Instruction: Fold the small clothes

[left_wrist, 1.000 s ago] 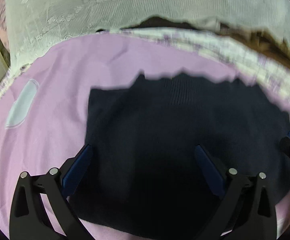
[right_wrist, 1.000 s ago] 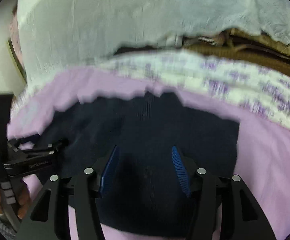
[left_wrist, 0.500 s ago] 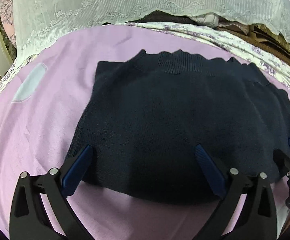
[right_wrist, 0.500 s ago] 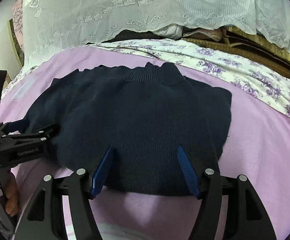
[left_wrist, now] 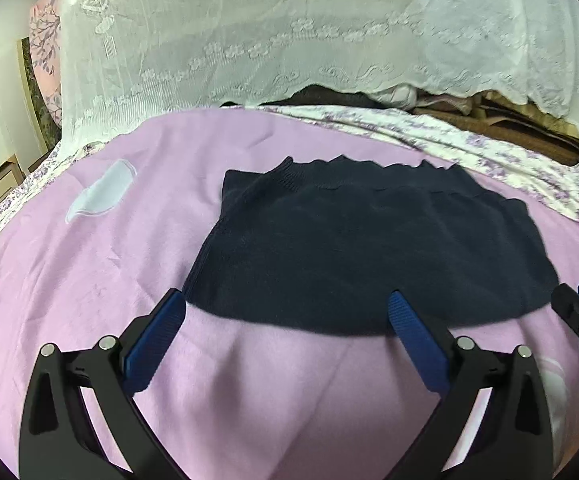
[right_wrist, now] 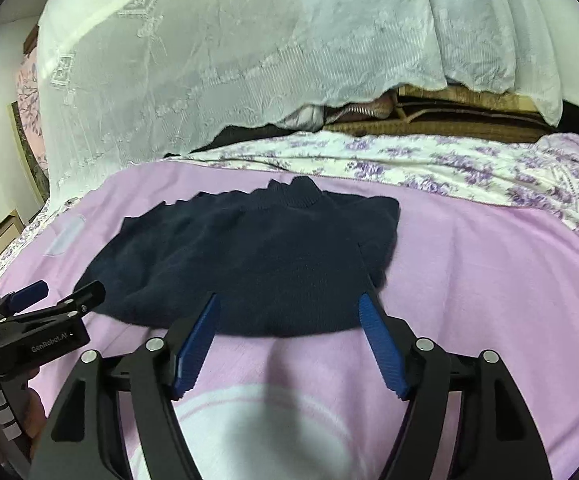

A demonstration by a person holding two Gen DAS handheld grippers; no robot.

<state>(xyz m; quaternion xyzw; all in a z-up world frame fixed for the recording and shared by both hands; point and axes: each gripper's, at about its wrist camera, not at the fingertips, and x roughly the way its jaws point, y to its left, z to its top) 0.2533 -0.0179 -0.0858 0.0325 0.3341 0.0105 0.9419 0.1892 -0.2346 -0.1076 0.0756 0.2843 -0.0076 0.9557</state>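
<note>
Pink blanket bears folded, seemingly knitted navy sweater; left jaws wide, right jaws opening, both empty

Both grippers empty (right opening)

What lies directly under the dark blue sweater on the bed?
The dark blue sweater rests flat on a pink blanket, which shows on every side of it. Whatever the blanket bears beneath the sweater is covered, so any print there cannot be seen.
</note>
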